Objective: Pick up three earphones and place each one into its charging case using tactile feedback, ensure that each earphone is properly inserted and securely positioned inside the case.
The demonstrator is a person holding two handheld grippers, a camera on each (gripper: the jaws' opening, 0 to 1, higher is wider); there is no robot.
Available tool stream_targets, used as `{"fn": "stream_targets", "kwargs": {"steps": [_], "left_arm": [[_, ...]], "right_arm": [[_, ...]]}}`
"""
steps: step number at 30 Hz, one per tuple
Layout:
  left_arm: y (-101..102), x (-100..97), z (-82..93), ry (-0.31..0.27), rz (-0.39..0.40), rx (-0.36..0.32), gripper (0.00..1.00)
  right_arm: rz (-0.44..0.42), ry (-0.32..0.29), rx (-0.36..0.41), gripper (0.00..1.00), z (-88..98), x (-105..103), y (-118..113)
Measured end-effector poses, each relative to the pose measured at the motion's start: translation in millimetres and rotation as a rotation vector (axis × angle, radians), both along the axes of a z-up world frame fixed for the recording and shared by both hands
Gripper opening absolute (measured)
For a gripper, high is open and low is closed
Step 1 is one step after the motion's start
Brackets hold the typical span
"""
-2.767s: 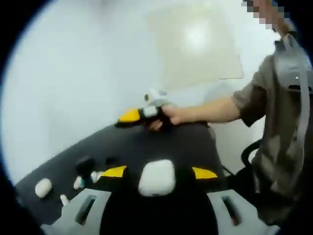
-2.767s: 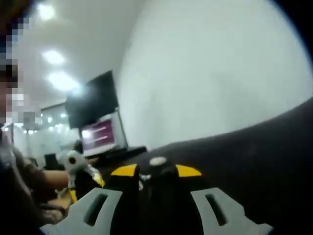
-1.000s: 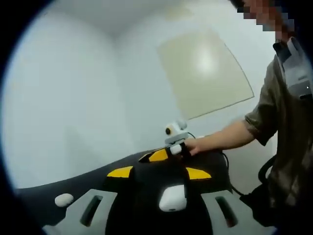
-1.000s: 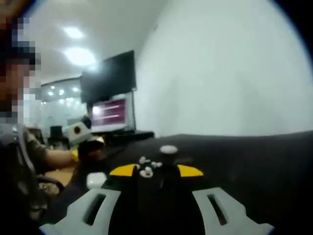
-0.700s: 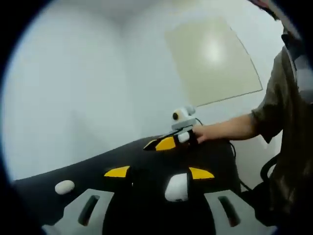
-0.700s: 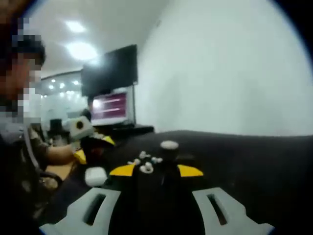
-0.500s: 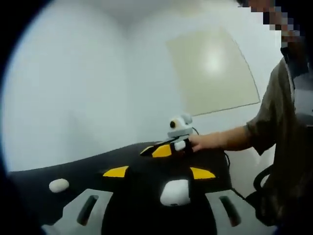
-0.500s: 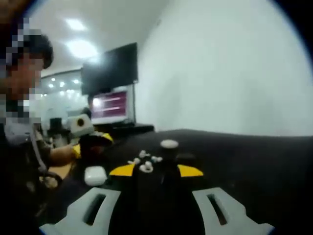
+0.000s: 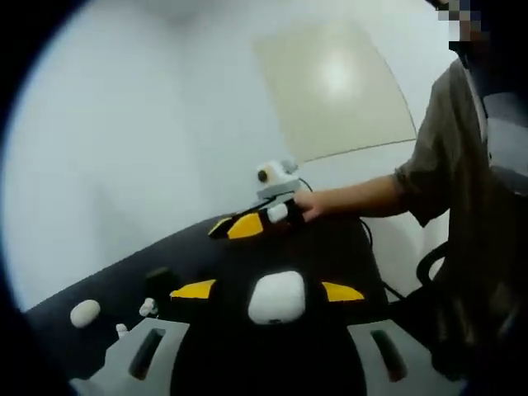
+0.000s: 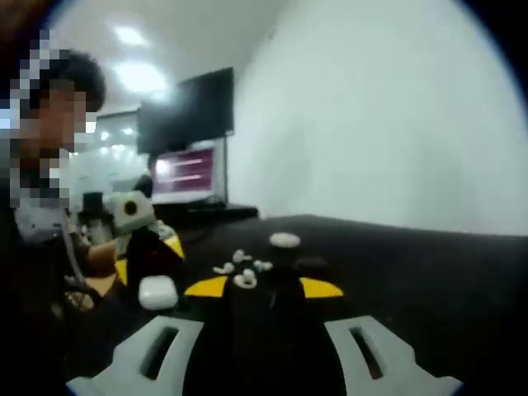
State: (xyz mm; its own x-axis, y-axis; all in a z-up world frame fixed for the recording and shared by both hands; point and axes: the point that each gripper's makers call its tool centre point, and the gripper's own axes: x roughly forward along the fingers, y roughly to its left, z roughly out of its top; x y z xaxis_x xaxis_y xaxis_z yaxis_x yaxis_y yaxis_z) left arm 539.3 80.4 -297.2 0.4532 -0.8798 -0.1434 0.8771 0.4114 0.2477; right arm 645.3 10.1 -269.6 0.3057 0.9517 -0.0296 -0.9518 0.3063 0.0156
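Note:
My left gripper (image 9: 267, 290) is shut on a white charging case (image 9: 276, 297), held above the black table (image 9: 330, 247). That left gripper (image 10: 142, 247) with its white case (image 10: 157, 291) hangs at the left of the right gripper view. My right gripper (image 10: 261, 288) has its jaws close together; their dark pads merge with the table, so I cannot tell whether a gap is there. Several small white earphones (image 10: 243, 268) lie just beyond its tips. In the left gripper view, the right gripper (image 9: 247, 223) hovers over the far table edge in a hand, and earphones (image 9: 148, 307) lie at the left.
A second white case (image 9: 84, 312) and a black case (image 9: 157, 279) sit on the table's left part. In the right gripper view the white case (image 10: 285, 240) and black case (image 10: 309, 264) lie behind the earphones. A person (image 9: 462, 190) stands at the right; a lit screen (image 10: 188, 175) is behind.
The left gripper view has tipped down, so the black case and earphones show again. In the right gripper view the left gripper with its case has sunk a little lower at the left.

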Motion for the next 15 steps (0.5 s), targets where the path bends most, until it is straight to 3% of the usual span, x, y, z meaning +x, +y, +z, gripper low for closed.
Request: {"fn": "stream_targets", "kwargs": {"steps": [2, 9, 11, 12, 15], "left_arm": [[2.1, 4.2, -6.3, -0.024, 0.025, 0.051, 0.44], [3.4, 7.8, -4.4, -0.016, 0.036, 0.033, 0.44], [2.7, 8.5, -4.3, -0.020, 0.033, 0.034, 0.44], [2.8, 9.5, -4.2, -0.018, 0.033, 0.033, 0.45], [3.8, 11.7, -3.3, -0.017, 0.033, 0.032, 0.45]], "right_arm": [[-0.004, 0.001, 0.004, 0.33, 0.6, 1.0, -0.9], [-0.011, -0.006, -0.013, 0.33, -1.6, 0.5, -1.0], [-0.008, -0.046, -0.096, 0.33, -11.9, -0.1, 2.0], [0.008, -0.060, -0.115, 0.33, -14.6, -3.4, 5.1], [0.096, -0.014, -0.097, 0.33, -11.4, -18.6, 15.2]]}}
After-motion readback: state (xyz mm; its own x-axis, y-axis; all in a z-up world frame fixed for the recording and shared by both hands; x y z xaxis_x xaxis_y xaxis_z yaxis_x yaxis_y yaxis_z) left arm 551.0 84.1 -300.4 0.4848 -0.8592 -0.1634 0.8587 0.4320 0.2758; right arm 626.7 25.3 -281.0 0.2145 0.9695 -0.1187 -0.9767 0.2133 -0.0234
